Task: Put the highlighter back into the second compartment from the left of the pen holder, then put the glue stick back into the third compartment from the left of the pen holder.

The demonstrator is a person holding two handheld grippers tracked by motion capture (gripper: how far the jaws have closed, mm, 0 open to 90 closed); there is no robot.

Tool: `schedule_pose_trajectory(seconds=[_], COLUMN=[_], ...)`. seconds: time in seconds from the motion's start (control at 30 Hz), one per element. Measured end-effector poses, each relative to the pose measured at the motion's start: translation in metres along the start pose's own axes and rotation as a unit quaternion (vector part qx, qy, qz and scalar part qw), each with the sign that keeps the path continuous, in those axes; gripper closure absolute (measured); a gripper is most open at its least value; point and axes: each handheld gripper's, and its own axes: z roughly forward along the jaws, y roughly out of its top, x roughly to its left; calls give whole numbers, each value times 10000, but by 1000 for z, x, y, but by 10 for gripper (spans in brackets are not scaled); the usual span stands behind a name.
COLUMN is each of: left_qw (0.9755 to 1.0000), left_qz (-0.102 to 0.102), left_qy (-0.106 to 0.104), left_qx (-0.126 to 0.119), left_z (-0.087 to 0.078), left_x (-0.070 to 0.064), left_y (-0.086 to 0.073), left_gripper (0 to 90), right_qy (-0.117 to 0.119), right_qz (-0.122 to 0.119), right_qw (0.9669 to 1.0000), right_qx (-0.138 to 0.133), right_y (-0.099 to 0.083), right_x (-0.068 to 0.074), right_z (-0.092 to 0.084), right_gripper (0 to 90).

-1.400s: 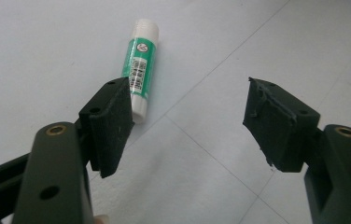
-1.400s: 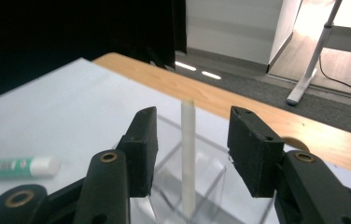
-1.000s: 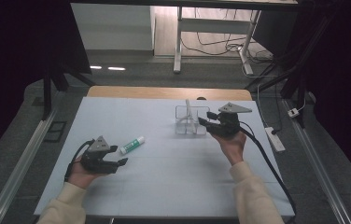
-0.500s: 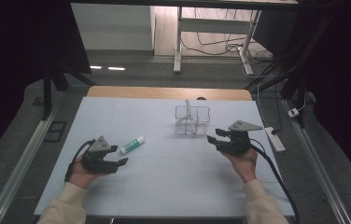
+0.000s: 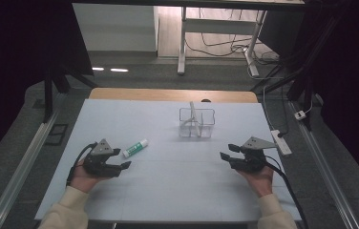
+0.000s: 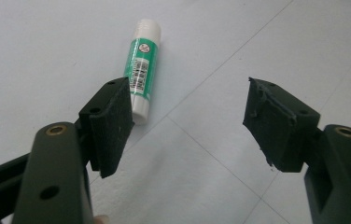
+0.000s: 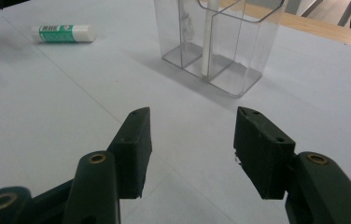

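Both tongs (image 5: 126,165) (image 5: 226,151) gape — cylindrical glue stick (image 5: 135,148), clear plastic organizer (image 5: 196,123).

On the tabletop (image 5: 168,191), a clear two-compartment holder (image 5: 196,123) stands toward the far edge, a little right of centre, with a thin stick (image 5: 193,116) leaning in it by the divider. A glue stick (image 5: 135,148) lies left of centre, nearer the front. The left tool (image 5: 122,165) sits just in front of the glue stick, toward the left edge. The right tool (image 5: 227,151) sits near the right edge, in front and right of the holder.
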Motion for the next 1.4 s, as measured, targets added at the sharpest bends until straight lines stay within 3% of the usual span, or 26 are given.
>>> schedule_pose_trajectory(seconds=[0.33, 0.93, 1.4], left_qw=[10000, 9999, 9987], left_qz=[11, 44, 122], left_qy=[1, 129, 110], left_qx=[-2, 52, 490], left_z=[0, -2, 3], left_x=[0, 2, 10], left_y=[0, 6, 30], left_gripper=[322, 322, 322], right_qy=[62, 36, 63], right_qz=[-22, -53, -94], right_qw=[10000, 10000, 9999], right_qx=[41, 40, 70], right_y=[-11, -11, -13], right_x=[-1, -1, -1], right_z=[-9, -11, -9], right_gripper=[451, 447, 445])
